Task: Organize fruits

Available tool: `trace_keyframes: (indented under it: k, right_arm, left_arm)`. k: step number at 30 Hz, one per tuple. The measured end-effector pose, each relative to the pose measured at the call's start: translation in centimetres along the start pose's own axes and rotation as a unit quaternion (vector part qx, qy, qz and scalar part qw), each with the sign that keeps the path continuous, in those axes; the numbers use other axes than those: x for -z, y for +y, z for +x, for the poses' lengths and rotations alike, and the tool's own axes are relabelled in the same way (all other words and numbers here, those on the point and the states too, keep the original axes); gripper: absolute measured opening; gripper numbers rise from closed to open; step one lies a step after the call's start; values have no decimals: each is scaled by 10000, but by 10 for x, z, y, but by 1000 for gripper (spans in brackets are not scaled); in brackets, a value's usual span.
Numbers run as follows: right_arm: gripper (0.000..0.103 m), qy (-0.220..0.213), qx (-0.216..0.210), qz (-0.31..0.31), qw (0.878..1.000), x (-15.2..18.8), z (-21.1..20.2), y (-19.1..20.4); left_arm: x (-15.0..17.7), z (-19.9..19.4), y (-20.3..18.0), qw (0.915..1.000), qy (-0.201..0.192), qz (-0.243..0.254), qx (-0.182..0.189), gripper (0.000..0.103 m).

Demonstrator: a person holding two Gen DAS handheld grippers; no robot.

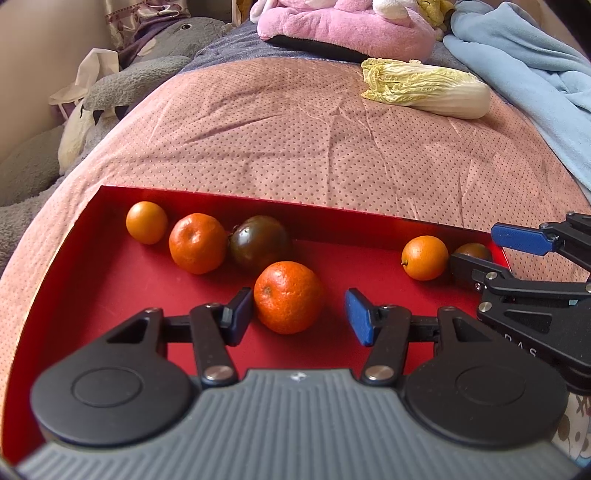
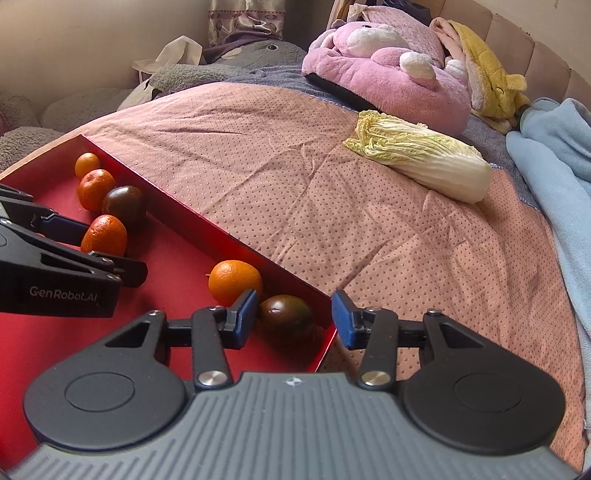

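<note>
In the left wrist view the dark tomato in the tray's far corner shows only its top, hidden behind the right gripper (whose body runs off the frame's edge).

Two wrist fisheyes, both tilted down over your red tray on the bed.

Your left view looks along the left gripper from close above the tray's middle, facing its far wall and the pink cover beyond; the right gripper enters at its right edge. Your right view sits just as near but over the tray's right corner, looking along the right gripper, with the tray running away to the left and the left gripper entering at its left edge. Both views share the tray and its fruit, the cabbage, the pink plush and the blue blanket.
</note>
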State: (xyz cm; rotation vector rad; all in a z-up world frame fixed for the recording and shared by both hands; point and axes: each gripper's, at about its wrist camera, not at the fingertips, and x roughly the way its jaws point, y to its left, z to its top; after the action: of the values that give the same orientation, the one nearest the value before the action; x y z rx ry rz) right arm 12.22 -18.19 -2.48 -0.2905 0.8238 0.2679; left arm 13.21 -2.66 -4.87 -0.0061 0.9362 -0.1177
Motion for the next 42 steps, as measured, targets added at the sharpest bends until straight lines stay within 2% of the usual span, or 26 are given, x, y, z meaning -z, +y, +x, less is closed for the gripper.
trace_keyframes:
  k: [4, 5, 8, 15, 22, 32, 42]
  right_arm:
    - [39, -41, -52, -11, 10000, 2, -2, 2]
    - [39, -45, -30, -33, 10000, 2, -2, 4]
    - [40, -10, -50, 27, 10000, 1, -1, 2]
    - [39, -45, -108, 191, 9997, 2, -2, -1]
    - [39, -59, -400, 661, 9970, 9, -20, -6]
    - [39, -16, -937, 1175, 9886, 45, -63, 6]
    - [39, -21, -1219, 1246, 9847, 81, -105, 25]
  left_arm:
    - [0, 1, 1, 10000, -45, -25, 1, 55]
    - [0, 0, 1, 10000, -61, -24, -7, 50]
    - [0, 0, 3, 9999, -70, -50, -51, 43]
    - [0, -2, 6, 9999, -87, -88, -31, 42]
    - [5, -9, 12, 9999, -57, -141, 4, 41]
    - [25, -33, 18, 9998, -116, -135, 39, 41]
    - [58, -62, 18, 9997, -98, -108, 205, 41]
